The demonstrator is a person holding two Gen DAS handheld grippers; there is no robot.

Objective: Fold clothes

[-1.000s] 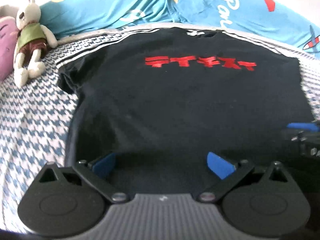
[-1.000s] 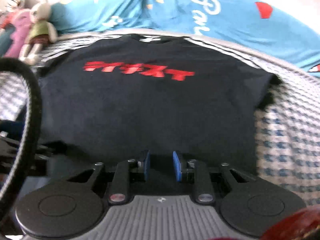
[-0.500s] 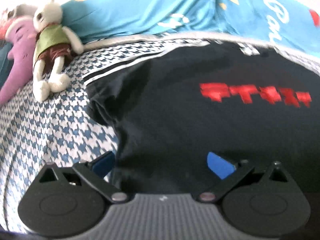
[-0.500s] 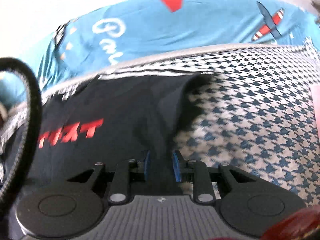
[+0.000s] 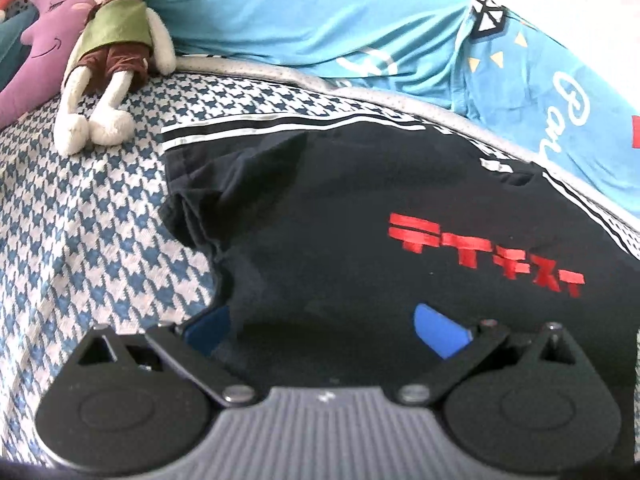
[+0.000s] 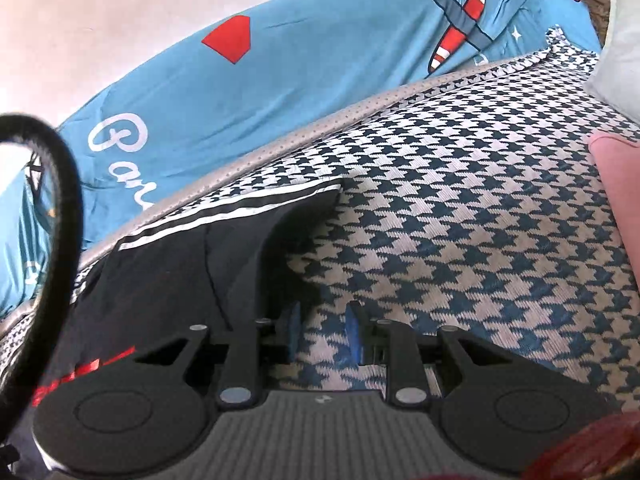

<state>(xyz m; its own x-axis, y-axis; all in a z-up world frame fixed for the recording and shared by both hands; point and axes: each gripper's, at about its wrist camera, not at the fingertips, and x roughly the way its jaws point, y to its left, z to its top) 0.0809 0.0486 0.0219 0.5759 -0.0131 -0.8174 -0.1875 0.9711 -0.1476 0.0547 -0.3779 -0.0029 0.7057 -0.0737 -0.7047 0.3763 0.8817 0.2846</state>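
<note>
You are working over a bed [image 5: 80, 240] covered in a blue-and-white houndstooth knit spread, with a pale wall behind it. On that spread lies the black short-sleeved T-shirt [image 5: 360, 208] with red block characters across the chest and white stripes along the shoulders, spread flat and face up, its neck toward the wall.

Your left hand-held gripper [image 5: 324, 326] hovers low over the shirt's lower left part with its blue-padded jaws spread wide; the left pad sits just past the shirt's side edge, the right pad above the black cloth, and neither presses on anything. The shirt's left sleeve lies rumpled just ahead of it.

Your right hand-held gripper [image 6: 322, 336] is at the shirt's other side, beside the right sleeve [image 6: 280, 216]. Its jaws stand narrow with a small gap, and only houndstooth spread shows between the pads; the left pad is right at the sleeve's dark edge, and whether it touches the cloth is hard to tell.

Beyond the shirt, a bright blue quilt [image 5: 360, 20] printed with stars, white lettering and a red-striped aeroplane is bunched along the wall. A white plush rabbit [image 5: 108, 56] in a green top and brown shorts lies on the spread near the shirt's left sleeve, next to a purple smiling plush cushion [image 5: 36, 48]. A black cable [image 6: 60, 200] loops across the left edge of the right wrist view.
</note>
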